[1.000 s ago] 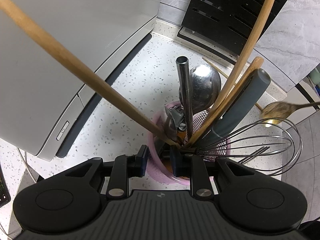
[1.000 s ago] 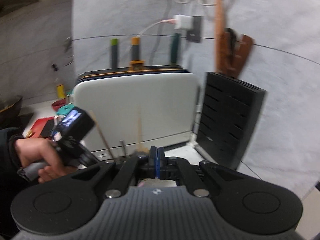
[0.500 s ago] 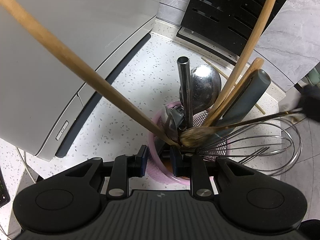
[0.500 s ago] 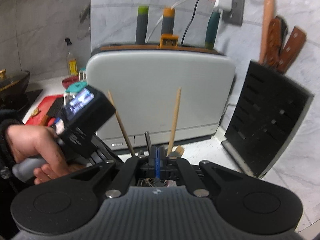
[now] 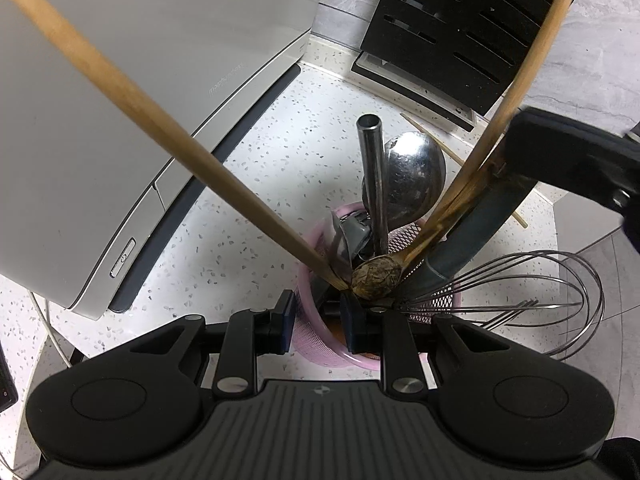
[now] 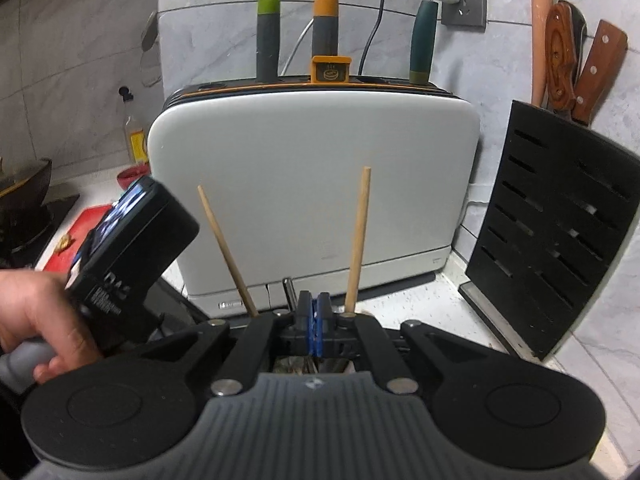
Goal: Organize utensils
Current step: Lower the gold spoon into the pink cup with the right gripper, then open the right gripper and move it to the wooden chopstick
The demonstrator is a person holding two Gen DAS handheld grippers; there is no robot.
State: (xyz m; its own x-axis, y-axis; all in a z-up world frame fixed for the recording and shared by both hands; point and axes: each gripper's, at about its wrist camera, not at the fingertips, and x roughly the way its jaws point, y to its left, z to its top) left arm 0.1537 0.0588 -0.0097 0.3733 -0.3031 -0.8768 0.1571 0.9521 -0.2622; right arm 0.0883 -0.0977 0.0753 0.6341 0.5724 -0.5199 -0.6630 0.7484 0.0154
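The left tongs (image 5: 317, 316) hang above the pink mesh utensil holder (image 5: 320, 336), pointing down into it, their blue-padded fingers (image 5: 287, 314) parted and straddling the holder's near rim: one pad outside the pink wall, the other inside among the handles. The right tongs (image 6: 314, 322) sit low over the same holder, facing the white appliance (image 6: 316, 184), their blue pads pressed together on the thin handle of a brass spoon (image 5: 378, 274). In the left wrist view this spoon's bowl now lies inside the holder's mouth, touching the base of a long wooden stick (image 5: 168, 132), whereas a second ago it was out at the right edge beyond the wire whisk (image 5: 520, 292), and half a second ago it was only arriving over the rim. The right tongs' black body (image 5: 576, 160) has come into the left view's upper right. A steel ladle (image 5: 408, 180), a metal tube handle (image 5: 374, 184) and a grey-handled tool (image 5: 476, 228) stand in the holder on the speckled desk (image 5: 248, 184), unchanged. The person's left hand (image 6: 44, 316) grips its device's handle.
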